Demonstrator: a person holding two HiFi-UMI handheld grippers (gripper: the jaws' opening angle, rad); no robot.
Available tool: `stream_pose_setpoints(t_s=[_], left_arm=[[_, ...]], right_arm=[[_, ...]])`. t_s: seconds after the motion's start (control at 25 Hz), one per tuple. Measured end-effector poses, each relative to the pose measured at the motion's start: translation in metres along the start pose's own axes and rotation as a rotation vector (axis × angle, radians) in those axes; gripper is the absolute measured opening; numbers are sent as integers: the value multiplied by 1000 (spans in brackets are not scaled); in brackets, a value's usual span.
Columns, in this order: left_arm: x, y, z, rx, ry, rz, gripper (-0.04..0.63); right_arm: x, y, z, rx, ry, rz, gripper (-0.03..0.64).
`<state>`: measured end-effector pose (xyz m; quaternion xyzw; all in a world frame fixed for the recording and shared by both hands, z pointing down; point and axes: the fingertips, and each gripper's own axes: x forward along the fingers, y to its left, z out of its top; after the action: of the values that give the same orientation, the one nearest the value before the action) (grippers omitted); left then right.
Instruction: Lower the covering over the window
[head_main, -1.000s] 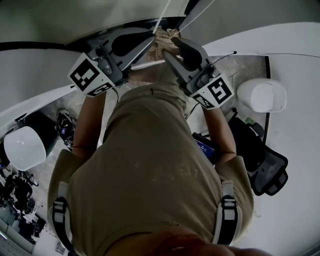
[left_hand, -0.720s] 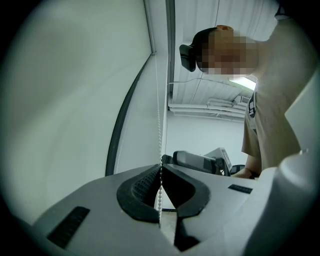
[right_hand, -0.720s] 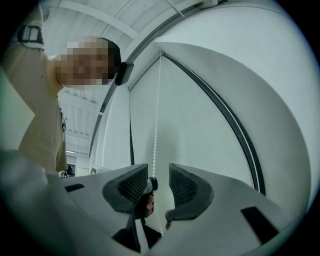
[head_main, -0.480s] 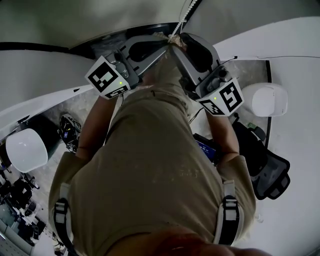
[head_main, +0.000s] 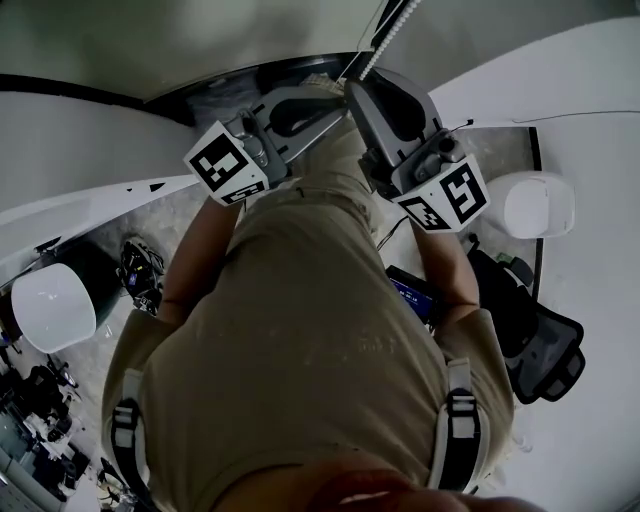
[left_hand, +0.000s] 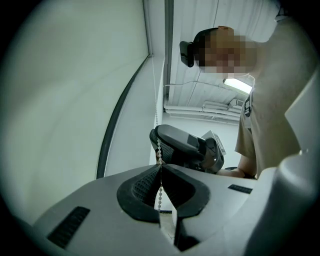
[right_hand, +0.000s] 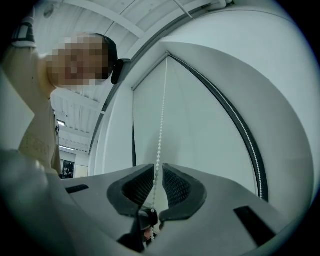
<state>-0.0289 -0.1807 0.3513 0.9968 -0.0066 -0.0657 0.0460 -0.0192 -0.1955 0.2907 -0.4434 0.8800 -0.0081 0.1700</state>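
Note:
A white bead chain (head_main: 393, 27) hangs beside the pale window blind (right_hand: 200, 125). My left gripper (head_main: 338, 98) is shut on the chain (left_hand: 159, 150), which is pinched between its ribbed pads. The beads run on down below the tips. My right gripper (head_main: 358, 88) sits just above the left one, tip to tip with it. In the right gripper view the chain (right_hand: 160, 130) passes through the narrow gap between the right gripper's (right_hand: 158, 169) pads. Those jaws have just been closing, and a slit still shows beside the beads.
The blind's dark frame (right_hand: 240, 130) curves along the wall. On the floor are a white round object (head_main: 540, 205) to the right, another (head_main: 52, 300) to the left, and a black chair (head_main: 540, 345). The person's torso fills the middle of the head view.
Both grippers have shifted right and slightly down in the head view, staying tip to tip at the chain. The right gripper's jaws have narrowed around the beads. The left stays shut.

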Motion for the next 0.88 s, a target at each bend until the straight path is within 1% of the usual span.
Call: stream_pose_setpoints(t_s=[0.04, 0.08, 0.12, 0.2, 0.24, 0.28, 0.32, 0.36, 0.4, 0.44, 0.52, 0.6, 0.64, 0.68, 0.76, 0.88], left_arm=[[1, -2, -3, -4, 4, -10, 25], [3, -4, -6, -12, 7, -20, 25], [3, -5, -8, -27, 1, -33, 25], [-7, -3, -4, -79, -48, -54, 25], [-16, 2, 1, -105, -82, -45, 72], [-23, 10, 7, -119, -110, -20, 136], [-27, 19, 14, -117, -122, 13, 142], [-24, 26, 21, -97, -119, 40, 150], [-15, 29, 28, -66, -107, 49, 153], [-2, 27, 34, -31, -89, 39, 155], [28, 20, 38, 32, -37, 3, 155], [48, 19, 32, 72, 26, -7, 152], [51, 21, 28, 83, 51, 1, 130], [51, 24, 25, 83, 67, 11, 29], [43, 29, 24, 58, 72, 27, 26], [30, 31, 29, 50, 43, 55, 25]], right_arm=[[0, 0, 0, -1, 8, -2, 54], [-2, -1, -1, 1, 17, -5, 21], [-3, -3, -1, 7, 19, -11, 12], [-10, -12, -2, 8, 2, -45, 9], [-14, -20, -9, 2, 5, -68, 9], [-18, -28, -22, 0, 31, -90, 9], [-21, -35, -40, 10, 74, -108, 9], [-24, -40, -57, 31, 114, -120, 9], [-26, -42, -69, 55, 138, -126, 9], [-28, -41, -77, 70, 145, -126, 9], [-27, -35, -81, 66, 138, -111, 9], [-22, -30, -83, 58, 132, -88, 9], [-20, -29, -84, 60, 132, -82, 9], [-18, -27, -86, 60, 134, -80, 9], [-15, -24, -88, 39, 147, -79, 9], [-16, -12, -84, -76, 145, -33, 11]])
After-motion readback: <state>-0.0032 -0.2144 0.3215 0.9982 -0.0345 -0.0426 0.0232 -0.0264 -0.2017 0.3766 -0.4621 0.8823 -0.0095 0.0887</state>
